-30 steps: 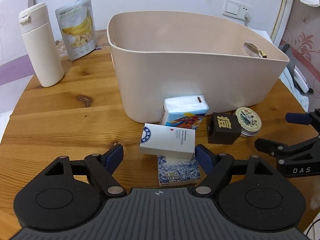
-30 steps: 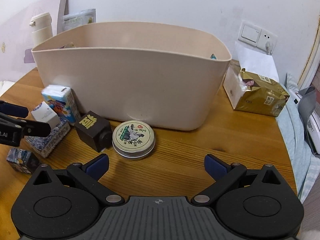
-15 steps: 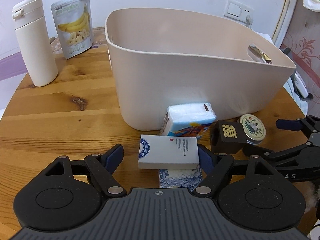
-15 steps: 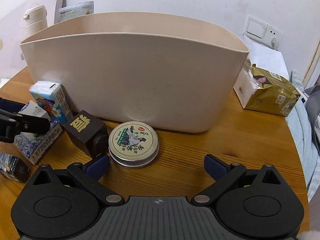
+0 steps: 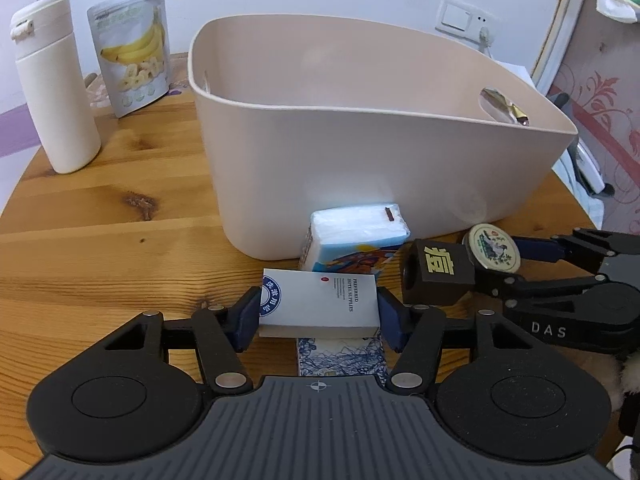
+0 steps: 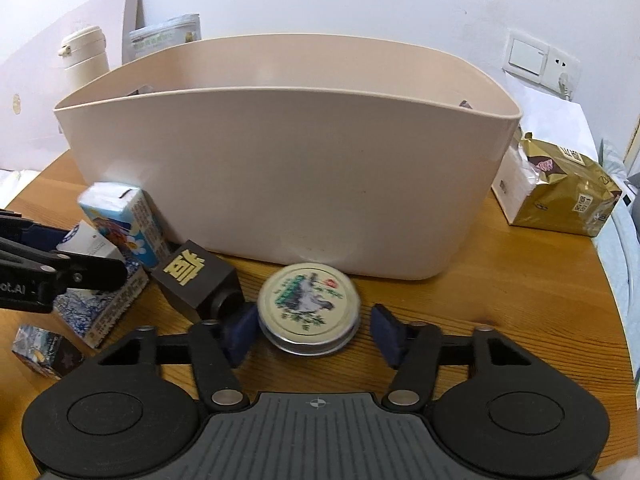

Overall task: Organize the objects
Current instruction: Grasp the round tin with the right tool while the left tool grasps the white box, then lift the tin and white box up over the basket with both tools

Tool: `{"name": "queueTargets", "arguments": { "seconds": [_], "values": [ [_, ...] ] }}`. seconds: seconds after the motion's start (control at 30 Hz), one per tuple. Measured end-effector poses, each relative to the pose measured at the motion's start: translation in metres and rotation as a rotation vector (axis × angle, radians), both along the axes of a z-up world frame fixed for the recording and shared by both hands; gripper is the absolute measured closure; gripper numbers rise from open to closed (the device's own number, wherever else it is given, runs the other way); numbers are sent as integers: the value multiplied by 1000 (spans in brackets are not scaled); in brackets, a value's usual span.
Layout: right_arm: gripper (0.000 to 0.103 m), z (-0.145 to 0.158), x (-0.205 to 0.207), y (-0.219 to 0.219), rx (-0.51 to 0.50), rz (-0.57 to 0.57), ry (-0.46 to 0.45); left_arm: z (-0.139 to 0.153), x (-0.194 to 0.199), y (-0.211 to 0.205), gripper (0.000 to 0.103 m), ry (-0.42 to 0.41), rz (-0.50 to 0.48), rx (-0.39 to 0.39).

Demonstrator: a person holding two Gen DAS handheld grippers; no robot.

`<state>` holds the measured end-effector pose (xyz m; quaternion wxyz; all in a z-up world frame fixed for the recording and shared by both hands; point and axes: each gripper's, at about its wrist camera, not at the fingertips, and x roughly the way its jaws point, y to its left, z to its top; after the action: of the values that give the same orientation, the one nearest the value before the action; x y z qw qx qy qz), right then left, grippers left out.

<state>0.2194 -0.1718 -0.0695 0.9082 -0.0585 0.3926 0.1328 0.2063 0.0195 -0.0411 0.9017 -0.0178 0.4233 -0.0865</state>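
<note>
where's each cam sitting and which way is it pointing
Left wrist: on the left gripper, facing the bin over the white box between its jaws; right gripper shows at right.
Right wrist: on the right gripper, facing the bin past the tin; left gripper shows at left.
Both share bin, tin, dark cube.

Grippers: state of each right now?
Left gripper: closed on the white box, fingers against both ends.
Right gripper: open around the round tin, a gap showing at one finger, not gripping yet.
</note>
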Motion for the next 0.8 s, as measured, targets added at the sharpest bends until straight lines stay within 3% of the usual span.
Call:
{"name": "queueTargets", "arguments": {
  "seconds": [0.43, 0.8],
  "values": [
    [51, 6, -14, -6, -1, 0, 7, 9, -10, 1, 42, -23, -9, 25],
    [51, 38, -43, -15, 12, -10, -85, 29, -32, 4, 42, -77, -3, 33]
  ]
}}
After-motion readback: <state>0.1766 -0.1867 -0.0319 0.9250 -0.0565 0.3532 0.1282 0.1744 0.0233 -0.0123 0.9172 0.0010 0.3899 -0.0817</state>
